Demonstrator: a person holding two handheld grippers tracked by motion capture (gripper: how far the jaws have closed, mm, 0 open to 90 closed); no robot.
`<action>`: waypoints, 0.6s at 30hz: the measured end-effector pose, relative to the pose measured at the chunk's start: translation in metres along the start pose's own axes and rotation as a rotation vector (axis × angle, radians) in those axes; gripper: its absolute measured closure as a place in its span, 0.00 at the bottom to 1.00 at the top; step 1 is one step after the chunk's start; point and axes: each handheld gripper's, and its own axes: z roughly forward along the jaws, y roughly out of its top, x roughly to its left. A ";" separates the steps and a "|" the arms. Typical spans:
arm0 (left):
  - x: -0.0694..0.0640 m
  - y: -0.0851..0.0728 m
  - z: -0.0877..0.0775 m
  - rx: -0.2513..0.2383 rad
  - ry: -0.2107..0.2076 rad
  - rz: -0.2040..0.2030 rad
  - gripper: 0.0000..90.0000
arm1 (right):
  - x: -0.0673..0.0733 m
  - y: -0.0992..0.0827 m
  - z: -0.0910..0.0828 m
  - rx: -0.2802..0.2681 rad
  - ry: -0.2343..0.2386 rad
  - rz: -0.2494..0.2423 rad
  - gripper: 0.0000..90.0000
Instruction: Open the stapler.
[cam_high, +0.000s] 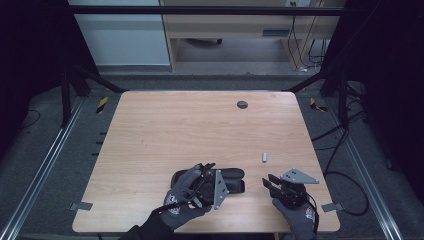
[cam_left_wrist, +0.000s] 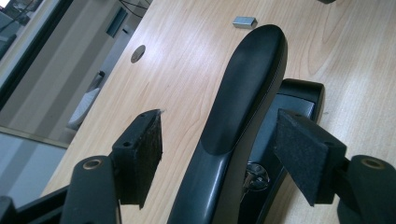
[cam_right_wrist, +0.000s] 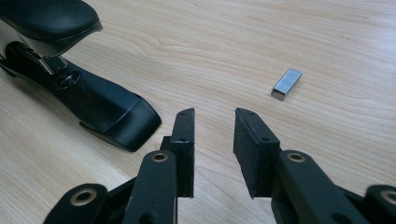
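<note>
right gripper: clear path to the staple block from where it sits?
Probably yes. The right gripper stands open and empty, and bare table lies between it and the staple block. The stapler sits off to the other side, out of the way.

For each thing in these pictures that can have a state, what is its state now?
stapler: lies on the table, top arm swung up, open.
block of staples: lies loose on the table, apart from the stapler.
left gripper: open, jaws on both sides of the stapler's top arm, not pressing it.
right gripper: open, empty.

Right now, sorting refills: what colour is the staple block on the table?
Silver-grey metal staple block; right gripper view shows it best.
</note>
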 end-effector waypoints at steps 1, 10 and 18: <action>-0.001 0.001 0.001 0.001 0.001 0.002 0.36 | 0.000 0.000 0.000 0.001 0.002 0.003 0.77; -0.009 0.004 0.007 0.016 0.010 0.043 0.36 | 0.002 0.000 0.001 0.004 0.008 0.001 0.78; -0.017 0.007 0.014 0.034 0.036 0.084 0.36 | 0.003 0.001 0.001 -0.002 0.020 -0.003 0.81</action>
